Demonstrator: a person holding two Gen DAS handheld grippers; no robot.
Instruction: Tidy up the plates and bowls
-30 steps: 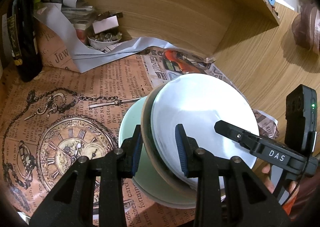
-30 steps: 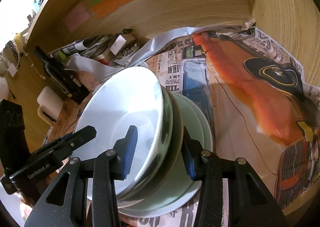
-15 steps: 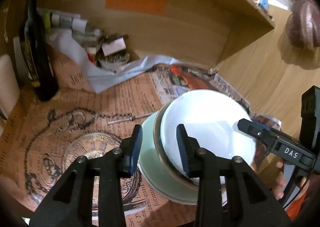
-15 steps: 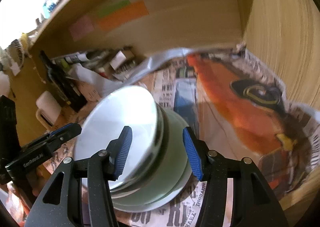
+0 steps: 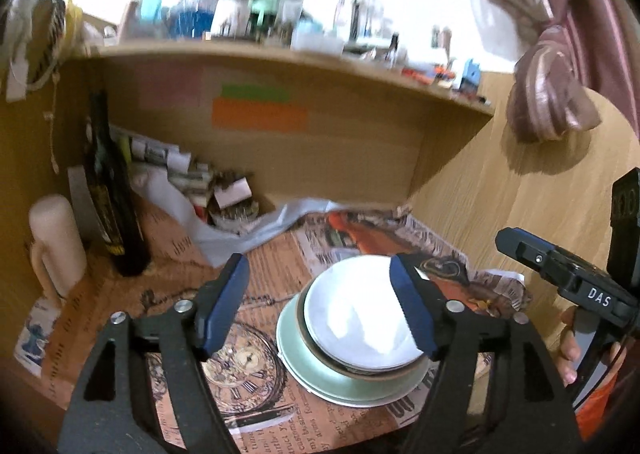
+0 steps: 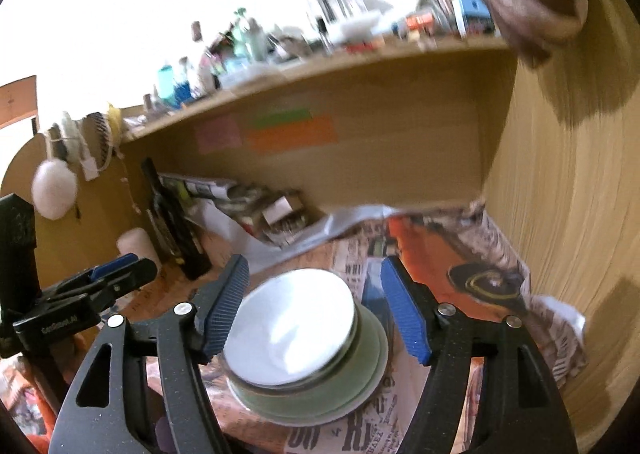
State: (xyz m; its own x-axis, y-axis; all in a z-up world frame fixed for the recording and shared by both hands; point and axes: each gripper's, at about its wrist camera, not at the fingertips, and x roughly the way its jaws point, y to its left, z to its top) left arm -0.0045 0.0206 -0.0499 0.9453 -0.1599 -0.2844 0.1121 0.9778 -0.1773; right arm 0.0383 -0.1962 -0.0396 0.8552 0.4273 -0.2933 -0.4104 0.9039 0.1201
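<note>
A white bowl [image 5: 360, 318] sits nested in a dark-rimmed dish [image 5: 310, 338] on a pale green plate [image 5: 292, 358]. The stack rests on the newspaper-covered desk. My left gripper [image 5: 317, 260] hovers above and behind the stack, its jaws opening, with nothing between the blue pads [image 5: 224, 302]. In the right wrist view the same white bowl [image 6: 292, 330] and green plate [image 6: 372, 358] lie below my right gripper [image 6: 313, 261]. Its jaws are opening too and hold nothing. Neither gripper touches the stack.
A dark bottle [image 5: 114, 206] and a cream mug [image 5: 56, 250] stand at the left. Papers and a small dish [image 5: 232, 210] clutter the back corner. A shelf [image 5: 280, 58] with bottles hangs overhead. A wooden side wall [image 5: 520, 214] closes the right. A hand [image 5: 568, 350] holds the right gripper.
Both grippers have let go of the stack's rim, spread their jaws wide and drawn back and up. The stack stays on the newspaper and looks smaller.
</note>
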